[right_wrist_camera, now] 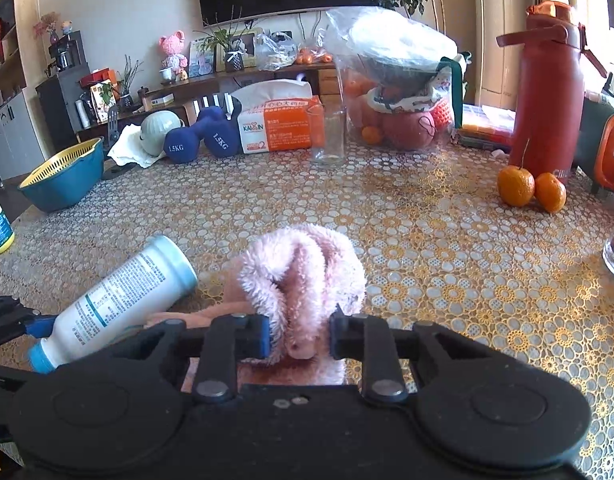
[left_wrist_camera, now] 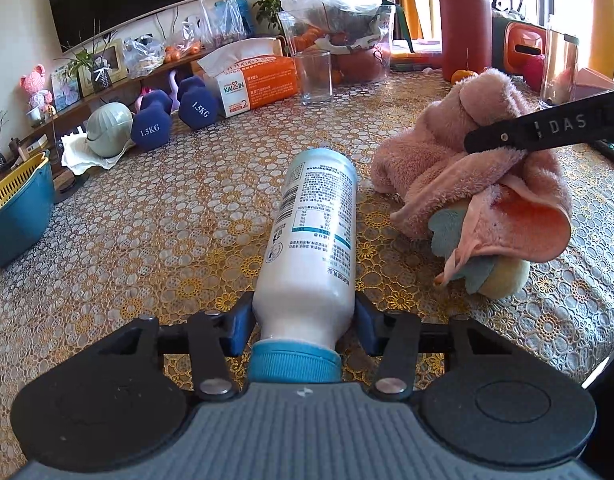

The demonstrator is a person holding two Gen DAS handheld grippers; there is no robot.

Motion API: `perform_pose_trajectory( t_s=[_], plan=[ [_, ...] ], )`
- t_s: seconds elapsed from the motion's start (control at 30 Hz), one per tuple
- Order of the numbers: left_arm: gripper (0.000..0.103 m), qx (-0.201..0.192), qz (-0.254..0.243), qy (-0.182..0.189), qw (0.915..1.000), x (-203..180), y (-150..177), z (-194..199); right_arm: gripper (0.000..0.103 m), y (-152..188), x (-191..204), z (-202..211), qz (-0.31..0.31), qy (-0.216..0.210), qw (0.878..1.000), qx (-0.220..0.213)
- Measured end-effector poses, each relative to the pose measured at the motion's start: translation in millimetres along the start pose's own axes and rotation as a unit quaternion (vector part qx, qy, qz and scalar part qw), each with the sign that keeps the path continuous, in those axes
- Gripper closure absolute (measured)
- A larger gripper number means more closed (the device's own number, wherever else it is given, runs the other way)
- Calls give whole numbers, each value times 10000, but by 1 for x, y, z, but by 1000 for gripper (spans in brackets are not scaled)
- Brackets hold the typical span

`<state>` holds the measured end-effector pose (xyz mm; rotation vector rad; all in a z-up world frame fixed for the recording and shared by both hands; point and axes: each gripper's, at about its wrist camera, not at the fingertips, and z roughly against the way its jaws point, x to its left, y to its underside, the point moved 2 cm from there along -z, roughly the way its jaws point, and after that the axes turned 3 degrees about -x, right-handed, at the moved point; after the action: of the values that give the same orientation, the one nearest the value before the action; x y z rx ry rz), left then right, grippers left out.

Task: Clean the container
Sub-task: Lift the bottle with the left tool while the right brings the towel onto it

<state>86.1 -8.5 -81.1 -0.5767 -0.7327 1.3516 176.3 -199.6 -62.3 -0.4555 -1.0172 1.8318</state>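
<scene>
1. My left gripper (left_wrist_camera: 305,316) is clamped on the bottle (left_wrist_camera: 313,240) just above its blue cap (left_wrist_camera: 295,364). The bottle lies nearly flat, cap toward me, base pointing away, low over the table (left_wrist_camera: 167,220); I cannot tell whether the base touches the cloth-covered top.

2. My right gripper (right_wrist_camera: 299,334) is closed on a bunched pink towel (right_wrist_camera: 303,272). From the left wrist view the towel (left_wrist_camera: 479,184) hangs in a loose wad just right of the bottle, near it but apart from it.

3. I judge the cleaning barely begun or between wipes: both things are in hand, yet the towel is not on the bottle. The white body shows no dirt I can make out, so I cannot say how much is already wiped. What is left, as I read it, is to bring the towel against the body and rub along it, turning the bottle.

4. Farther off stand a glass (left_wrist_camera: 315,76), a tissue box (left_wrist_camera: 255,80) and two dumbbells (left_wrist_camera: 175,116), well clear.

5. Two oranges (right_wrist_camera: 531,188) sit by a red flask (right_wrist_camera: 547,100) at the far right.
</scene>
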Motion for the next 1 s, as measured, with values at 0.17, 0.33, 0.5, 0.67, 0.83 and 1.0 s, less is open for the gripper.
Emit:
perform_pose_trajectory(
  t_s=[0.17, 0.33, 0.5, 0.67, 0.83, 1.0],
  plan=[
    [53, 187, 279, 90, 9994, 4, -3, 4, 82, -6, 12, 28, 294, -170, 9988, -366],
    [53, 516, 1007, 581, 9919, 17, -3, 14, 83, -10, 27, 58, 716, -586, 9930, -736],
    [53, 674, 1304, 893, 9851, 18, 1, 33, 83, -7, 44, 81, 1037, -1474, 9799, -852],
    [53, 743, 1313, 980, 9837, 15, 4, 45, 83, -1, 72, 94, 1408, -2296, 9601, -754],
    [53, 674, 1044, 985, 9873, 8, 5, 57, 83, 3, 93, 84, 1570, -2682, 9496, -418],
    [54, 490, 871, 955, 9904, 7, 1, 63, 83, 4, 98, 72, 1531, -2723, 9497, -205]
  ],
)
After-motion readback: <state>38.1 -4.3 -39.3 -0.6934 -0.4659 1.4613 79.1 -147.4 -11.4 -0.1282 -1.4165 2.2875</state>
